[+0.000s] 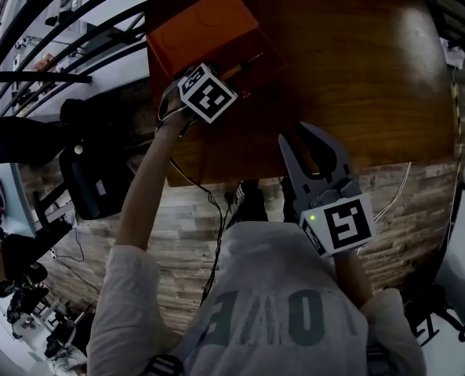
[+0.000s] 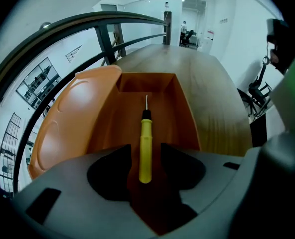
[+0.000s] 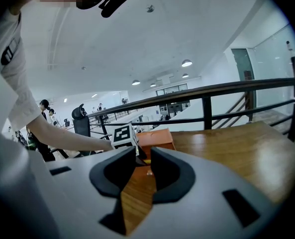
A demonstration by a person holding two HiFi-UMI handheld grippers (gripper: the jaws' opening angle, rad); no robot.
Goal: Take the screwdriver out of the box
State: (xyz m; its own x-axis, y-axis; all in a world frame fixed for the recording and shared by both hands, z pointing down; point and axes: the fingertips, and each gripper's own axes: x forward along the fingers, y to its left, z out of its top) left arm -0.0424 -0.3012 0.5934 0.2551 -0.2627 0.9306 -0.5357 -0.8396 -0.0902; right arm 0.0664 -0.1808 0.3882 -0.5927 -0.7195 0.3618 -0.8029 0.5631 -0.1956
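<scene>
Left claw (image 2: 146,152) released astride yellow screwdriver (image 2: 145,131), inside orange box (image 2: 106,119) at table (image 2: 214,96) far-left corner, right claw (image 3: 143,162) released, empty

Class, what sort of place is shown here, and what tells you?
Probably an office or lab gallery: a brown wooden table stands beside a dark metal railing, with a black office chair beyond.

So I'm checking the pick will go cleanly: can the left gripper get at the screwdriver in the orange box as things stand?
Probably yes. The box stands open and the left gripper has its parted jaws either side of the screwdriver, nothing blocking.
</scene>
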